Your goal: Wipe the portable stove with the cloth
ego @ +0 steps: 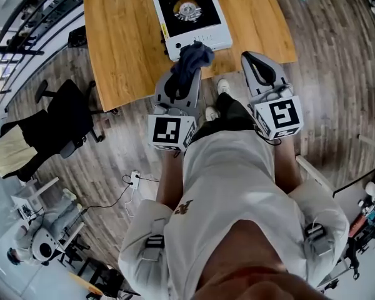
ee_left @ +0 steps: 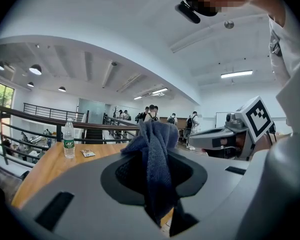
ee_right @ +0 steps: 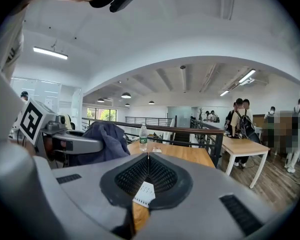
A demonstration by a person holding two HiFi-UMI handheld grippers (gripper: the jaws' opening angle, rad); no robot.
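The stove (ego: pixel 192 17) sits on the table (ego: pixel 125 49), near its front edge, burner side up, and from what I see the wiping has not begun. My left gripper (ego: pixel 182 80) is clamped on the cloth (ego: pixel 194 60), which bunches up past the jaws and hangs just in front of the stove's near edge. I cannot tell from the head view whether it touches the casing, and in the left gripper view it looks raised above the table. My right gripper (ego: pixel 257 67) is closed with nothing between its jaws and is held beside the left one, off the table's front edge. So the pick-up is done, and bringing the cloth down and passing it over the top and sides is all left. As for writing, the stove has a yellow strip along its left edge and the bottle (ee_left: pixel 68 139) has a green label, both too small to read. The gripper cubes carry only black-and-white square markers.
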